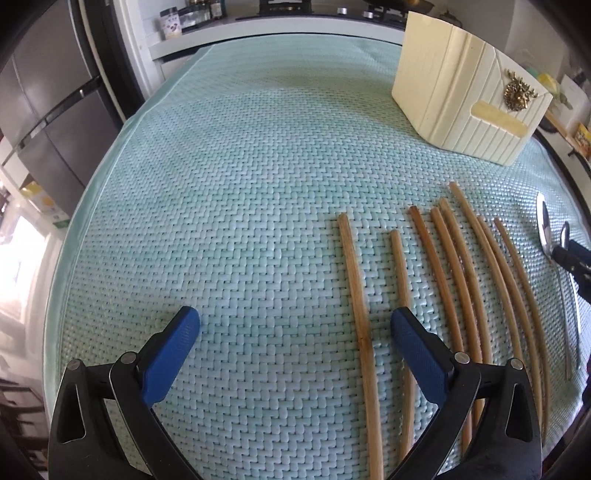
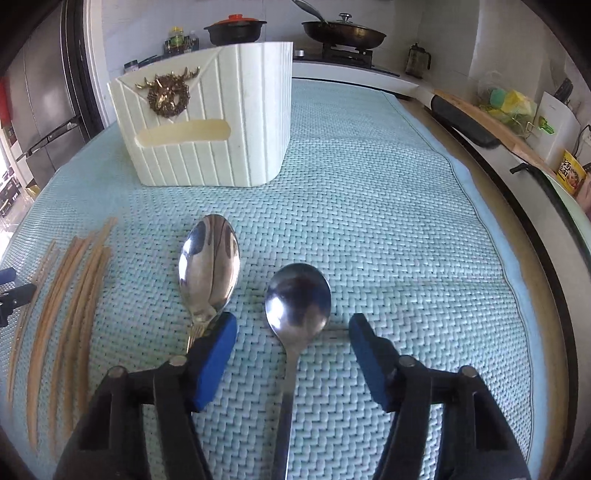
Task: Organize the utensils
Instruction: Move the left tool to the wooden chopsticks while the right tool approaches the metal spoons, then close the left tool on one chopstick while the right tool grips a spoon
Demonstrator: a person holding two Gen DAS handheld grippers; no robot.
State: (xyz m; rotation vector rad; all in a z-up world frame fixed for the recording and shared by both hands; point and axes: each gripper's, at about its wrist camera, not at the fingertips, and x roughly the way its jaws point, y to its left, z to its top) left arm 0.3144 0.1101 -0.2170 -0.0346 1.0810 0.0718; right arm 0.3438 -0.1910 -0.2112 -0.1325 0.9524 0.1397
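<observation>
Several wooden chopsticks (image 1: 454, 273) lie side by side on the pale green woven mat (image 1: 240, 166). My left gripper (image 1: 295, 325) hovers open low over the mat, with the leftmost chopstick (image 1: 354, 288) between its blue fingers, untouched. Two steel spoons lie to the right of the chopsticks (image 2: 74, 295): an oval one (image 2: 208, 266) and a rounder one (image 2: 297, 299). My right gripper (image 2: 291, 328) stands open astride the round spoon's neck, its pads clear of the metal. A cream ribbed utensil holder (image 2: 207, 122) with a gold stag emblem stands behind.
The holder (image 1: 461, 99) sits at the mat's far right in the left wrist view. A fridge (image 1: 48, 103) stands at the left. Behind the mat a stove carries a pan (image 2: 343, 31) and a black pot (image 2: 236, 29). Packets and a board line the right counter.
</observation>
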